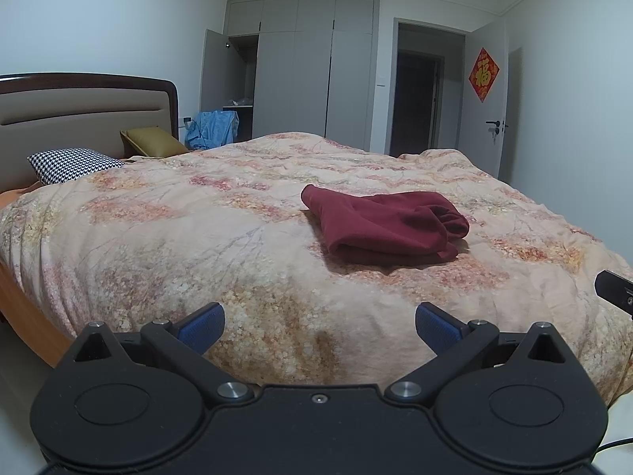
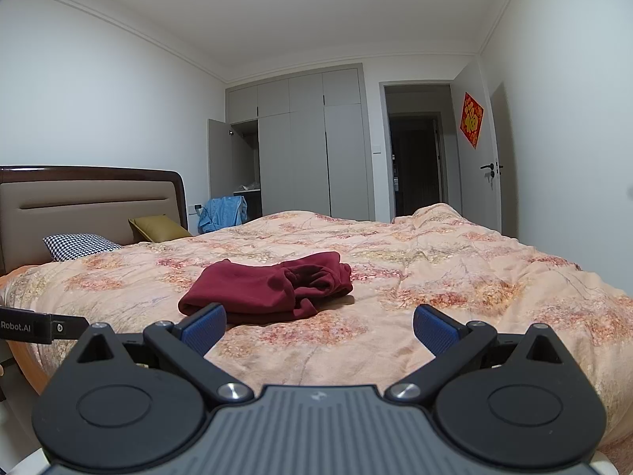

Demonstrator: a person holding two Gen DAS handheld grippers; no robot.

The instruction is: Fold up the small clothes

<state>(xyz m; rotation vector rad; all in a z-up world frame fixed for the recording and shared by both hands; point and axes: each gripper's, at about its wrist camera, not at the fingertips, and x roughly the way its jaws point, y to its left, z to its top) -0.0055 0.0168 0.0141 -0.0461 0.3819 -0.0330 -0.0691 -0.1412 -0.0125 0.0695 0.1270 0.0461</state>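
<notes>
Lying folded on the quilt [image 1: 198, 237], the garment [image 1: 379, 225] sits right of centre in the left wrist view, well beyond the left gripper [image 1: 319, 328], whose jaws gape wide and empty. Across the right wrist view, the garment [image 2: 269, 289] lies left of centre, its near edge just behind the left fingertip [image 2: 203, 328] of the right gripper [image 2: 319, 328], likewise spread wide, gripping nothing.

Your left gripper [image 1: 319, 326] hangs spread wide, empty, above the bed's [image 1: 198, 237] edge. The red garment [image 1: 379, 225] lies folded ahead, untouched.
</notes>
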